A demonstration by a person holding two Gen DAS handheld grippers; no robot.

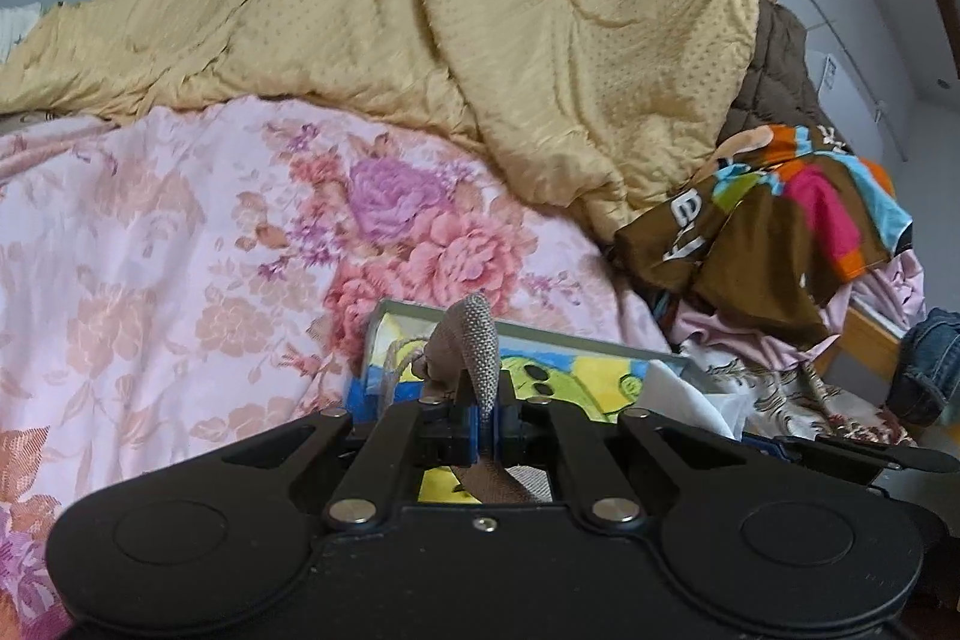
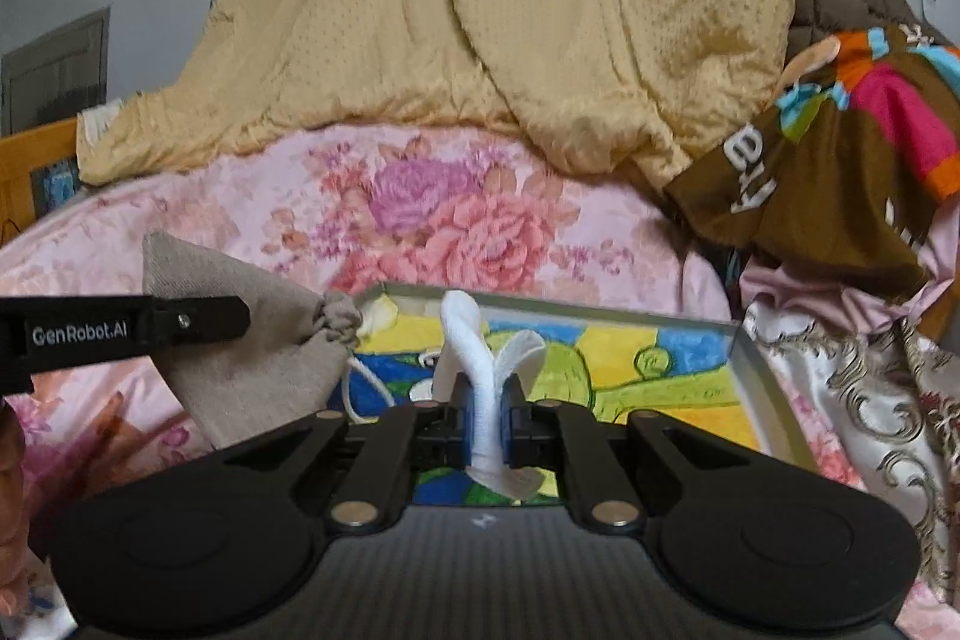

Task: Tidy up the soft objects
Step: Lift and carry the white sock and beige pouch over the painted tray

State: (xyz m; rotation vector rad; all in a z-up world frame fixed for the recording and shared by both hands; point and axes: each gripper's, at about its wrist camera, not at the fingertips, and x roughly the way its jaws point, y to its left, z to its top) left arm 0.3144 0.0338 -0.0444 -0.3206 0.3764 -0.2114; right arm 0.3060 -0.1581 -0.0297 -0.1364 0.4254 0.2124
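My left gripper (image 1: 485, 427) is shut on a grey-brown drawstring cloth pouch (image 1: 477, 346), held over the left end of a shallow tray (image 1: 420, 309) with a bright painted bottom. In the right wrist view the pouch (image 2: 252, 340) hangs at the left, with the left gripper's arm (image 2: 120, 331) in front of it. My right gripper (image 2: 487, 430) is shut on a white cloth (image 2: 474, 352), held above the tray (image 2: 750, 364). The white cloth also shows at the right in the left wrist view (image 1: 678, 394).
The tray lies on a pink floral bedspread (image 1: 180, 250). A tan quilt (image 1: 480, 10) is heaped behind. A brown multicoloured cloth (image 1: 780, 220) and a brown quilted jacket (image 1: 780, 70) pile at the right, jeans (image 1: 930, 364) by the bed edge.
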